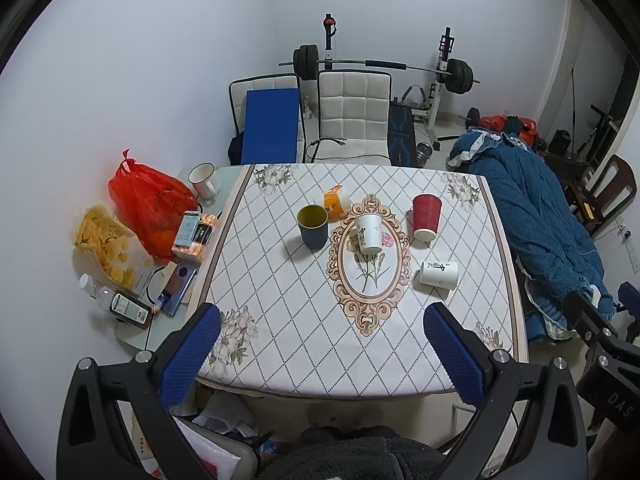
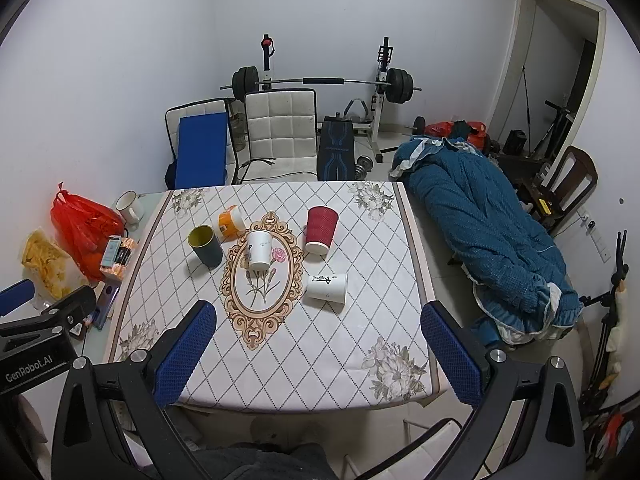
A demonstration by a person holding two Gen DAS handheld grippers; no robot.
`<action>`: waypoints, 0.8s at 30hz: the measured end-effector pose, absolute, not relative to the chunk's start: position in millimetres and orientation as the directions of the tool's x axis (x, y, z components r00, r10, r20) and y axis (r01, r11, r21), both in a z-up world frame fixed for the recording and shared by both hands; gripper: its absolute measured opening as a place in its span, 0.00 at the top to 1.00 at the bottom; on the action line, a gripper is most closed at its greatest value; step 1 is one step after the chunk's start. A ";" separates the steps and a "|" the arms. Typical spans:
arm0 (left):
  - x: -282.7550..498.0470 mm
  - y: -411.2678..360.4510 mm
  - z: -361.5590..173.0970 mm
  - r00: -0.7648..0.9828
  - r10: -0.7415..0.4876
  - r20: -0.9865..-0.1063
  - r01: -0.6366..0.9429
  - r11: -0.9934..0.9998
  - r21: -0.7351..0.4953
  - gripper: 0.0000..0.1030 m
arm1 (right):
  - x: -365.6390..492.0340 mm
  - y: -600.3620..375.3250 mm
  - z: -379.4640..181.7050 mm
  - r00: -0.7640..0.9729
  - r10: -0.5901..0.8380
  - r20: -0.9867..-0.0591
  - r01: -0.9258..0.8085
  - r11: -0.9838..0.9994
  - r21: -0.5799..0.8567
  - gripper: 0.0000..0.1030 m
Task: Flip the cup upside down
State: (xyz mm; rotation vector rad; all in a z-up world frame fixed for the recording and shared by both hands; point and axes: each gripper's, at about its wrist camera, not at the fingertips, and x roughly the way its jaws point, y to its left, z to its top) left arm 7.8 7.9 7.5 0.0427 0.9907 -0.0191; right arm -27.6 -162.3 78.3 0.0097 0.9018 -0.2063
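Note:
Several cups stand on the patterned tablecloth (image 1: 280, 320) (image 2: 304, 344). A dark cup with a yellow inside (image 1: 312, 226) (image 2: 205, 245) stands mouth up at the left. A white paper cup (image 1: 369, 234) (image 2: 259, 249) stands in the oval motif. A red ribbed cup (image 1: 426, 216) (image 2: 321, 224) stands at the right. Another white cup (image 1: 438, 274) (image 2: 327, 288) sits nearer, mouth down as far as I can tell. An orange cup (image 1: 335, 204) (image 2: 231, 222) lies behind. My left gripper (image 1: 320, 344) and right gripper (image 2: 318, 340) are open and empty above the near table edge.
A red bag (image 1: 150, 206), a snack bag (image 1: 108, 246), a mug (image 1: 204, 180), boxes, bottles and a phone crowd the table's left strip. White chairs (image 1: 354, 116) and a barbell rack stand behind. A blue quilt (image 2: 484, 232) lies to the right.

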 end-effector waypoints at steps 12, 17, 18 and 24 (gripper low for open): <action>13.3 8.7 13.0 0.551 0.004 -0.835 0.036 0.999 0.029 0.00 | -24.0 -160.2 83.1 0.601 -0.166 -0.782 0.176 0.982 -0.074 0.00; 11.9 7.2 12.6 0.553 0.006 -0.833 0.037 0.999 0.032 0.00 | -23.8 -158.9 84.1 0.602 -0.166 -0.781 0.174 0.982 -0.074 0.00; 11.5 7.3 12.4 0.554 0.005 -0.832 0.037 0.999 0.031 0.00 | -24.1 -158.3 84.7 0.603 -0.164 -0.780 0.173 0.982 -0.073 0.00; 10.9 5.9 13.7 0.556 0.006 -0.831 0.039 0.999 0.033 0.00 | -24.4 -159.0 83.7 0.602 -0.166 -0.781 0.176 0.982 -0.073 0.00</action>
